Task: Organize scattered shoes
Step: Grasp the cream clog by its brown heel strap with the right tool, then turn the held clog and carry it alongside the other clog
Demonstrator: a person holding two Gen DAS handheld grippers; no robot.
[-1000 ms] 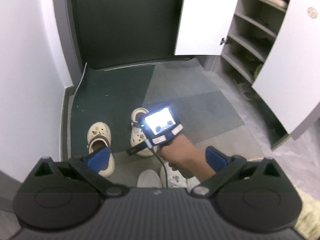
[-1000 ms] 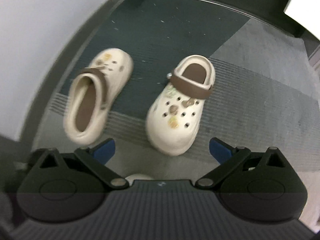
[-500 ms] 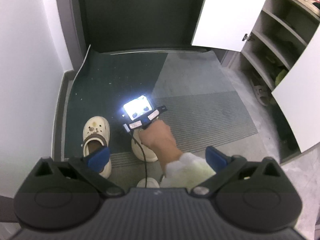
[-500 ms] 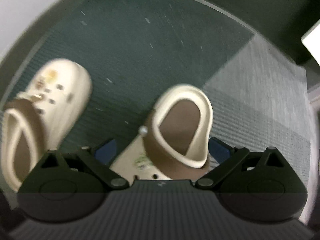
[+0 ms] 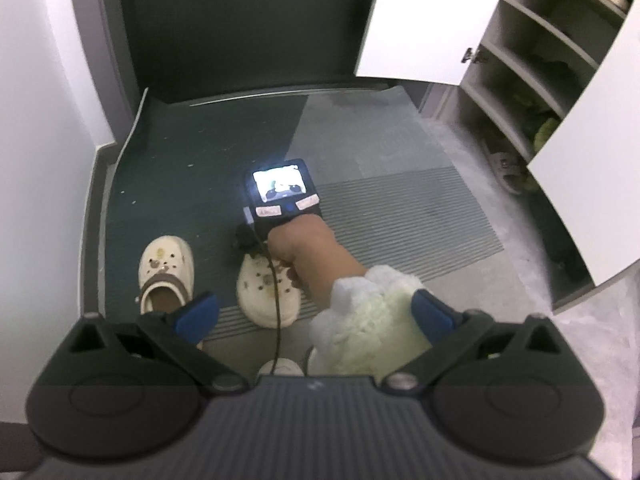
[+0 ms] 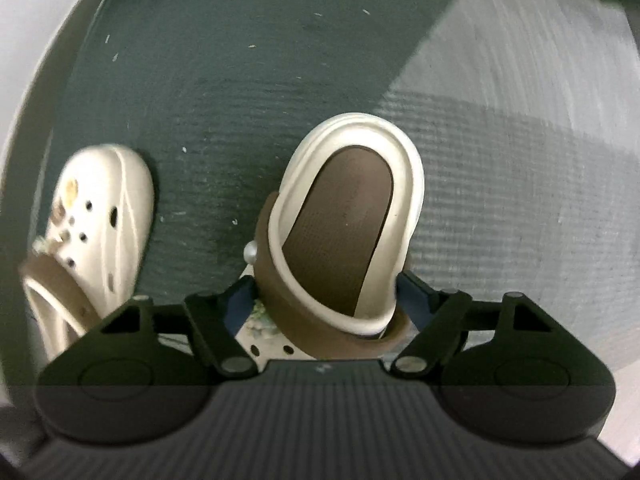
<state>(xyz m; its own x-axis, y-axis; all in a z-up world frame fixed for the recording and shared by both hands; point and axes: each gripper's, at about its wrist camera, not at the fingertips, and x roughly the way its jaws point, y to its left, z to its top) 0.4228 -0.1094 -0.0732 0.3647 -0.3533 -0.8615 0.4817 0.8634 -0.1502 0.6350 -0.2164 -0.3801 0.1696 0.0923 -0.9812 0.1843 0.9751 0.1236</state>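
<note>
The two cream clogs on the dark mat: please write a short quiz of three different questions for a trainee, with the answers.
1. True or false: the right gripper has its fingers on both sides of a clog.
2. Multiple choice: where does the other clog lie in the left wrist view? A) on a cabinet shelf B) on the dark mat near the white wall C) inside the left gripper
3. Fill in: the cabinet doors stand ____.

Key
1. True; the jaws are closing around its heel end, near the brown strap.
2. B
3. open
</note>
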